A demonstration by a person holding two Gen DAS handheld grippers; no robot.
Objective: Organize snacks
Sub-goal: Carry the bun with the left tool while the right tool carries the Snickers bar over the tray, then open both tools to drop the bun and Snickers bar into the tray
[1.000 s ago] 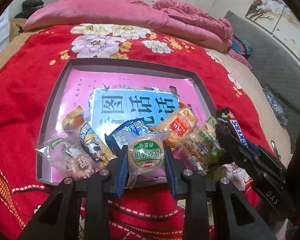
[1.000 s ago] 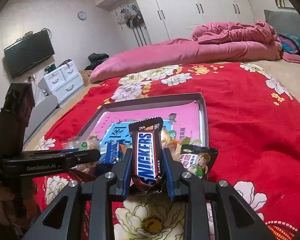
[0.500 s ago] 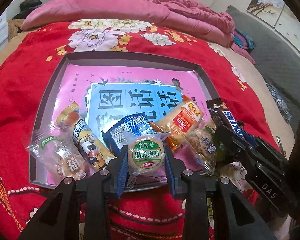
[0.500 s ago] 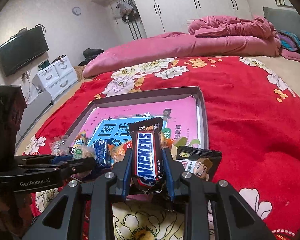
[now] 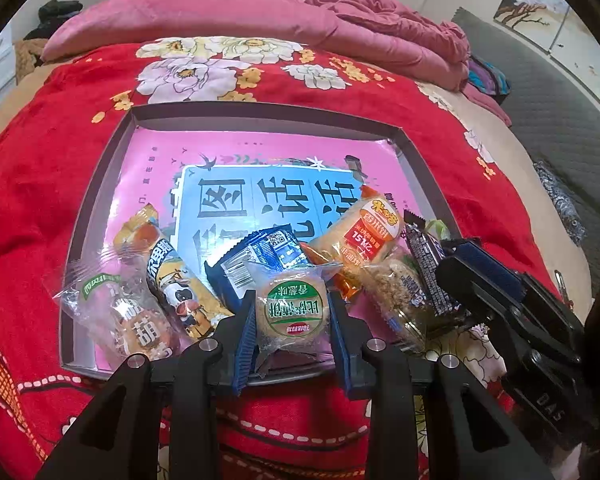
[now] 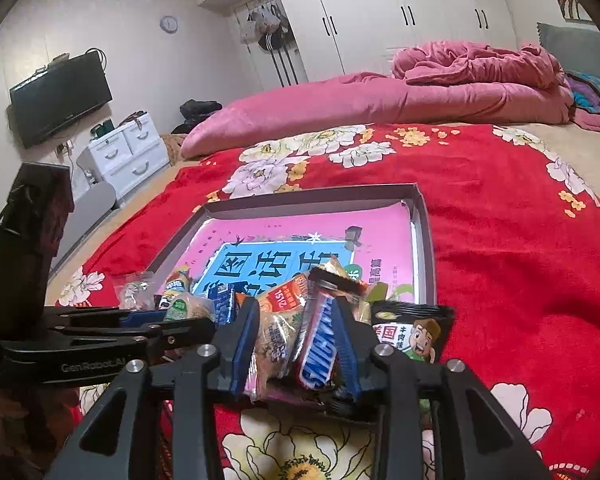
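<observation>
Glossy plastic wrappers (image 5: 293, 312); plush cloth bedspread (image 5: 40, 184)

you have the tray (image 5: 100, 216) lying on the bedspread (image 5: 40, 160), with the pillow (image 5: 188, 12) and the quilt (image 5: 400, 48) behind it. the snacks lie in a row along the near side of the tray. from left to right in your left view: the clear packet (image 5: 112, 312), the cow packet (image 5: 176, 288), the round cake (image 5: 292, 312) with the foil packet (image 5: 260, 256) behind it, the rice cracker (image 5: 364, 236), the floss cake (image 5: 396, 296), then the snickers bar (image 6: 320, 340). the beef snack packet (image 6: 412, 332) lies just right of the tray's near corner.
</observation>
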